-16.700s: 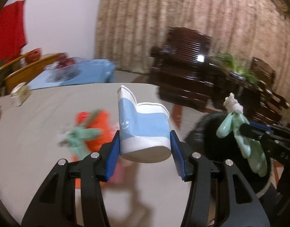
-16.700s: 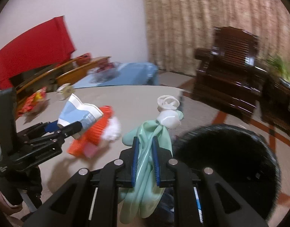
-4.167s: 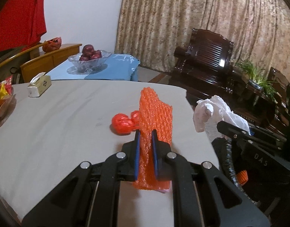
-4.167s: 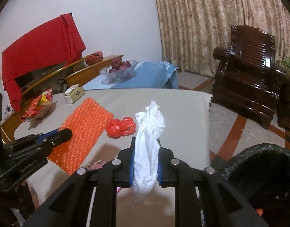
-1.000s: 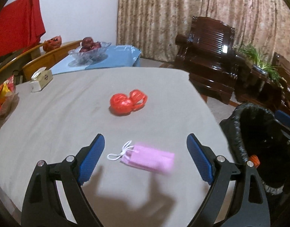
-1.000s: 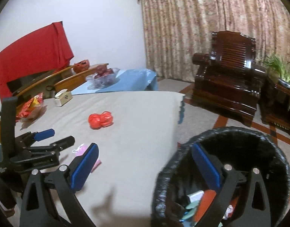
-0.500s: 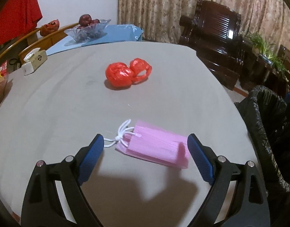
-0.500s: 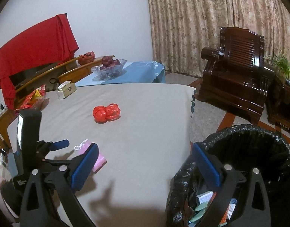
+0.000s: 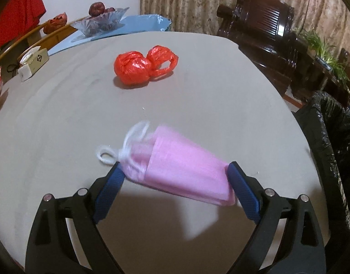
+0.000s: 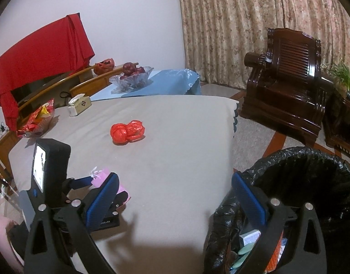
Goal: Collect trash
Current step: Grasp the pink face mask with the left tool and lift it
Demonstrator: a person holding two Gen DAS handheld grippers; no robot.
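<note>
Left wrist view: the left hand-held gripper is spread wide around a folded pink face mask lying on the grey worktop. Its blue pads flank the mask's two short ends; whether they touch is hard to tell through the blur, but nothing is pinched. Beyond the mask, toward the worktop's far edge, sits a knotted red plastic bag, untouched. The black-lined trash bin stands off the worktop's edge, to the right of the mask.

Right wrist view: the right hand-held gripper is spread and empty, hanging over the worktop's near edge just beside the trash bin, which stands to its right. Inside the bin, several discarded items show at the bottom, so part of the collecting appears done. The pink face mask lies far left of the bin, with the left hand-held gripper at it; the red plastic bag rests mid-worktop, well apart from the bin.

By the look of it, two pieces remain: the mask, about to be grasped, and the red bag after it.
</note>
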